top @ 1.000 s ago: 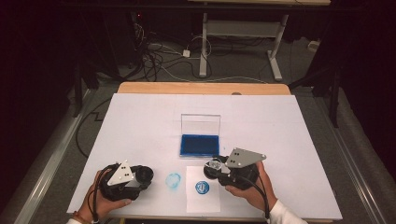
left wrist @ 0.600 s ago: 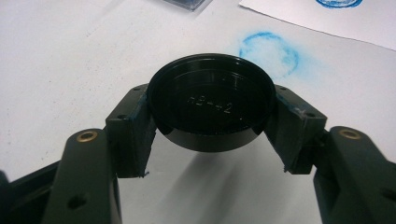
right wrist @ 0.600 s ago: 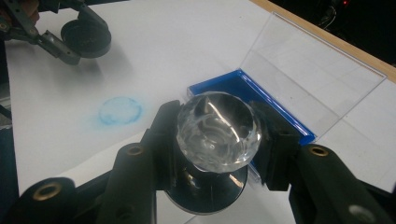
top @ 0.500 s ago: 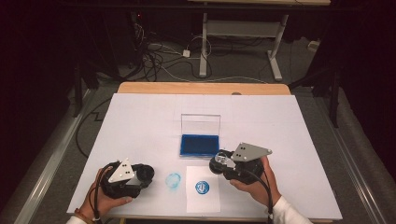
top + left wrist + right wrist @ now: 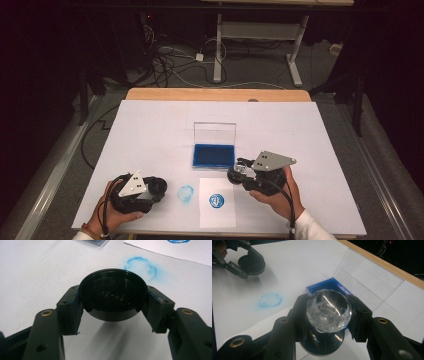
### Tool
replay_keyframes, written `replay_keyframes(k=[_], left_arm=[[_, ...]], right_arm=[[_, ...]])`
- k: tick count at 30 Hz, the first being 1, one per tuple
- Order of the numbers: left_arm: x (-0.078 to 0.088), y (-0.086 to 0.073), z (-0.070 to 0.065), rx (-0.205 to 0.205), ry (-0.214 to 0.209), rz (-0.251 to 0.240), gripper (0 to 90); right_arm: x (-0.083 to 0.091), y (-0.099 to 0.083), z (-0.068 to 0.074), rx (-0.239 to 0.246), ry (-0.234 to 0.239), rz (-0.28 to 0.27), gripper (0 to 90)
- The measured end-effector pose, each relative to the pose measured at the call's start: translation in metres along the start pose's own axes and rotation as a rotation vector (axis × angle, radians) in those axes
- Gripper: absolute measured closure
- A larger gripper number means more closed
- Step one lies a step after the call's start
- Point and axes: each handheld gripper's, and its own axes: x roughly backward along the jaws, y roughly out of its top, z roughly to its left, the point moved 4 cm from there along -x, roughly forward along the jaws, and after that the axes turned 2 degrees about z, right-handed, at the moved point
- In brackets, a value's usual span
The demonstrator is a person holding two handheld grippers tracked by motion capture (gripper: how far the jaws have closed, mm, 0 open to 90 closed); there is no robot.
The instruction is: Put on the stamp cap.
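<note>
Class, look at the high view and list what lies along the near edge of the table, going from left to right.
Left gripper holding a black cap → blue smudge → paper with a blue stamp mark → right gripper holding a clear-knobbed stamp.

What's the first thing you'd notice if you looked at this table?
Probably the open blue ink pad in the middle of the white table, with its clear lid standing up behind it. Just in front lies a paper with a round blue stamp mark. The right gripper holds a shiny clear-knobbed stamp, and the left gripper clamps a round black cap.
</note>
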Motion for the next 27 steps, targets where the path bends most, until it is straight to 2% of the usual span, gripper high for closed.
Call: replay_keyframes(k=[4, 19, 27], left_arm=[[-0.002, -0.001, -0.001, -0.005, 0.0, 0.012, 36.3], [-0.003, 0.005, -0.006, -0.025, 0.007, 0.004, 36.3], [-0.01, 0.007, -0.007, -0.017, -0.015, 0.002, 36.3]], right_arm=[[0.001, 0.001, -0.002, -0.001, -0.003, -0.006, 56.9], [0.012, 0.009, -0.008, -0.001, -0.025, -0.045, 57.0], [0.013, 0.015, -0.01, 0.0, -0.024, -0.064, 56.9]])
